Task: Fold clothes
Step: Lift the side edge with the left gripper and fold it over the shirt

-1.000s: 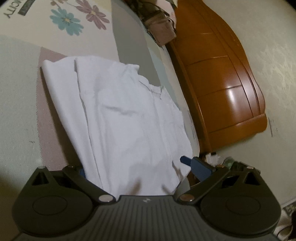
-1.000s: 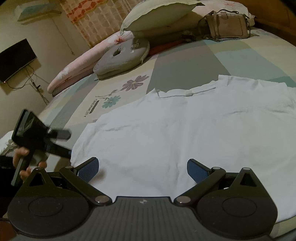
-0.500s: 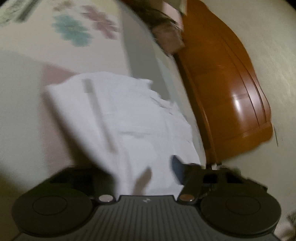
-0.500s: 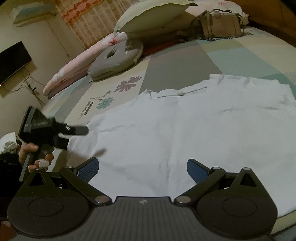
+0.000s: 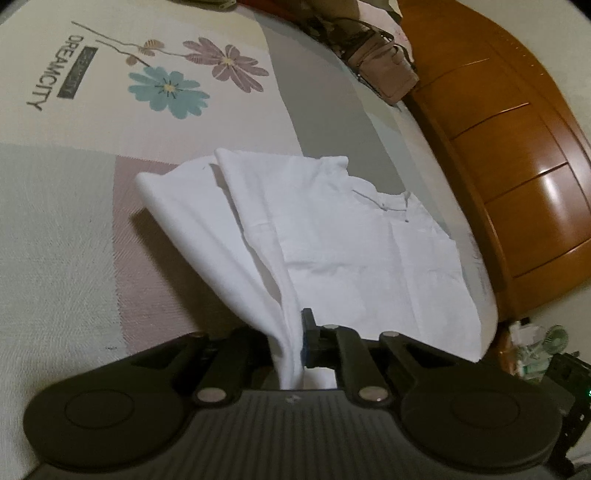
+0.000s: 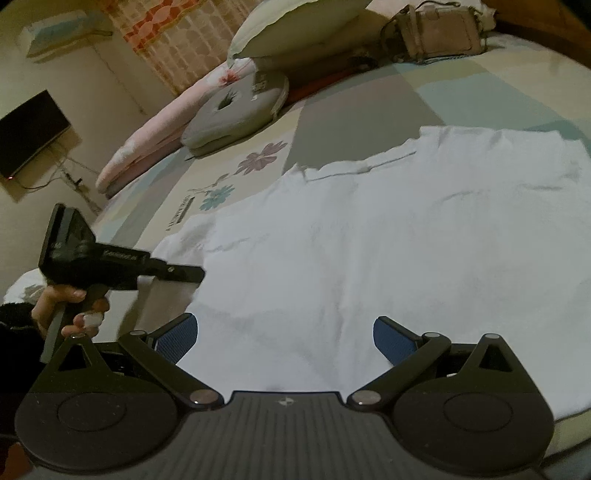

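bed: a patchwork bedspread (image 5: 74, 229) in cream, grey, mauve and pale green covers it, printed with a blue flower (image 5: 168, 90), purple flowers and the word "dreamcity".
headboard: glossy orange-brown wood (image 5: 517, 155), running along the bed's right edge in the left wrist view.
room: cream walls; a dark flat screen (image 6: 31, 133) hangs on the wall at the left of the right wrist view, cables trailing below it; a patterned orange curtain (image 6: 177, 40) behind the pillows.
pillows: a pale green pillow (image 6: 295, 26), a pink bolster (image 6: 159, 136) and a grey ring cushion (image 6: 236, 110) lie along the bed's far edge.
bag: a beige handbag (image 6: 439, 31) sits at the far corner by the headboard, closed; its contents cannot be seen.
shirt: a white shirt (image 6: 388, 251) lies spread on the bed's near half, its left edge lifted off the bedspread.
left gripper (image 5: 295, 339): jaws have just closed, now pinching a fold of the shirt's edge; a hand (image 6: 70, 306) holds its handle.
right gripper (image 6: 284, 336): jaws wide apart over the shirt's near edge, pads (image 6: 393, 336) not pressing cloth.
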A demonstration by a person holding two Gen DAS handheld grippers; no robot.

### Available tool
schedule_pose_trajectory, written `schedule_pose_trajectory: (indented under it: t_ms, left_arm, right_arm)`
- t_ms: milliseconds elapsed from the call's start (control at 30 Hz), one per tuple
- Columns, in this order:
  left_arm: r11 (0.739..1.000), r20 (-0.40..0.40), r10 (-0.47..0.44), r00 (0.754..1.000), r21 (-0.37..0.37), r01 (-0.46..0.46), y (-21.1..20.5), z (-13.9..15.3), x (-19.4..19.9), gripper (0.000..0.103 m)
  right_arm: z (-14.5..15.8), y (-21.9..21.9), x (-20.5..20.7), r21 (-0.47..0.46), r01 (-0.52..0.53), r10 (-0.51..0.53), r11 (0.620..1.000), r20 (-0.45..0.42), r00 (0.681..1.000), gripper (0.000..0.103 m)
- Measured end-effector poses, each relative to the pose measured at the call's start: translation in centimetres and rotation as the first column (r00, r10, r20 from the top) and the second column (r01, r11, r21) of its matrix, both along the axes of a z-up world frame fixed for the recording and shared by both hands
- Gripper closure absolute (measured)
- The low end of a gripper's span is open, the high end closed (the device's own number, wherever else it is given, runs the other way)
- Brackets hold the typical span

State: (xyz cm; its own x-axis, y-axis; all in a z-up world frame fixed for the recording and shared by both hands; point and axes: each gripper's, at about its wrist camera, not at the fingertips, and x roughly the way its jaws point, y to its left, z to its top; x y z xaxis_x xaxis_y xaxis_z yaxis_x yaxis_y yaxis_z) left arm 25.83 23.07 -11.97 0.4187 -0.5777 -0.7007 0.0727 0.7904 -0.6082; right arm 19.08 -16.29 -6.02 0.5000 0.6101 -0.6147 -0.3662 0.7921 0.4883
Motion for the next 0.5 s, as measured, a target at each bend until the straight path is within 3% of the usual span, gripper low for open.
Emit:
schedule_pose_trajectory:
  t_ms: [133, 233, 400, 500]
  left_arm:
    - [0.999, -0.011, 0.017, 1.000, 0.043, -0.016, -0.9, 0.4, 0.2, 0.097]
    - [0.997, -0.015, 0.030, 0.999, 0.073, -0.029, -1.5, 1.0, 0.1, 0.097]
    - [0.994, -0.015, 0.041, 0.999, 0.104, -0.039, -2.2, 2.0, -0.1, 0.097]
    - [0.993, -0.003, 0.034, 0.999, 0.115, -0.033, -3.0, 3.1, -0.1, 0.097]
  right_arm:
    - [-0.2, 1.2, 0.4, -0.019, -0.057, 0.058, 0.998, 0.041, 0.998, 0.000]
    - [-1.7, 1.3, 0.9, -0.020, -0.074, 0.073, 0.997, -0.025, 0.997, 0.000]
    - [-1.6, -0.1, -0.7, 0.020, -0.118, 0.119, 0.993, -0.114, 0.986, 0.000]
    - [-1.0, -1.7, -1.9, 0.031, -0.089, 0.092, 0.996, -0.103, 0.990, 0.000]
